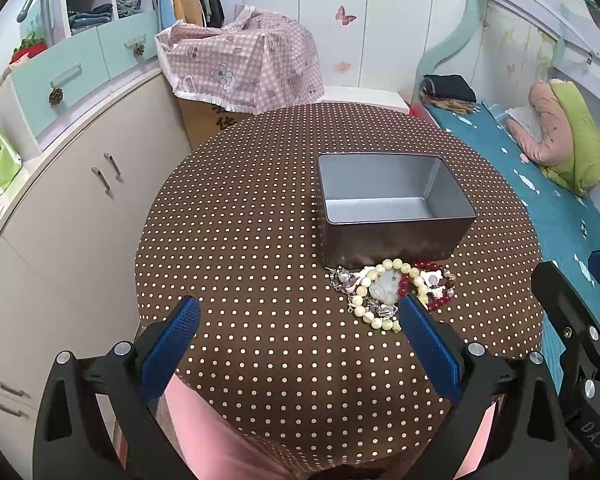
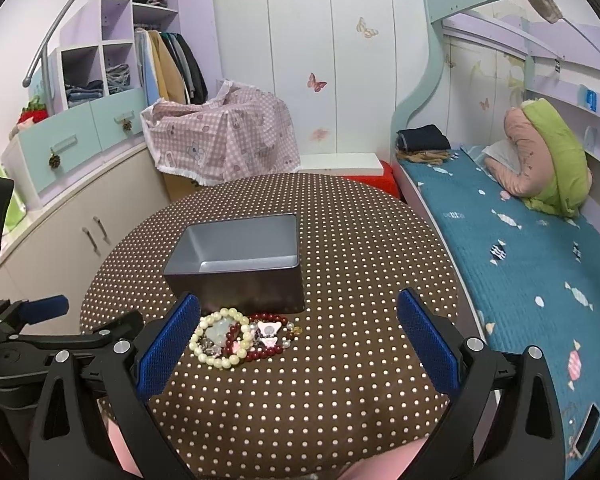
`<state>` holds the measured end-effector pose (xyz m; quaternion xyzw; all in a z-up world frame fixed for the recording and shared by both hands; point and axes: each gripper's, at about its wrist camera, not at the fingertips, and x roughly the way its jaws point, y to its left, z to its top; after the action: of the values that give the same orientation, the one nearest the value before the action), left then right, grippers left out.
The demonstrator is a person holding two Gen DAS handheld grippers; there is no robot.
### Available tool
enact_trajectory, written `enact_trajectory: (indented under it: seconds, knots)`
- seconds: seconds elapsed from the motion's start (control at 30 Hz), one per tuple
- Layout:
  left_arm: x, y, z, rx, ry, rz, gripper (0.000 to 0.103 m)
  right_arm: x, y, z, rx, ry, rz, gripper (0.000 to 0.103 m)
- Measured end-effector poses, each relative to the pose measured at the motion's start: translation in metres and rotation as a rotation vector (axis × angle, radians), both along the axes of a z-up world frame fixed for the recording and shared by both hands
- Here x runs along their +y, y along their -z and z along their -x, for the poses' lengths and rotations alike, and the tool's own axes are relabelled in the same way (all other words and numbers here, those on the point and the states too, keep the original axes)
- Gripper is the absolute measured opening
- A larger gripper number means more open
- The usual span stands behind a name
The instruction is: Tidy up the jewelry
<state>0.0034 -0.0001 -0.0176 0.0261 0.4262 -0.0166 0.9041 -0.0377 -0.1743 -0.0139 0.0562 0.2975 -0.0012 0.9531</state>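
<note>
Both tools hung spread and empty above the polka-dot worktop (image 1: 240,220): the left tool (image 1: 300,328) and the right tool (image 2: 298,330). Nothing had gone into the grey tin box (image 1: 392,204) yet; its inside was bare. The jewelry pile (image 1: 392,288), a cream bead bracelet (image 2: 220,338), a red bead bracelet (image 2: 260,340) and small charms, lay tangled just in front of the box. Judged from this, the first pick remained ahead: lower one tool, pinch a single strand, lift it clear.
</note>
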Motion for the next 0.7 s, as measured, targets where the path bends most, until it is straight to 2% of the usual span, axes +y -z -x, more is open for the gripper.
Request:
enact_trajectory:
  seconds: [0.4,0.7]
  knots:
    - [0.001,0.009,-0.006,0.02,0.006,0.003,0.096,0.0,0.004,-0.006,0.024,0.0,0.001,0.096]
    - [0.012,0.013,-0.011,0.066,0.011,0.007,0.096,0.008,0.008,-0.016,0.083,-0.017,0.009,0.096]
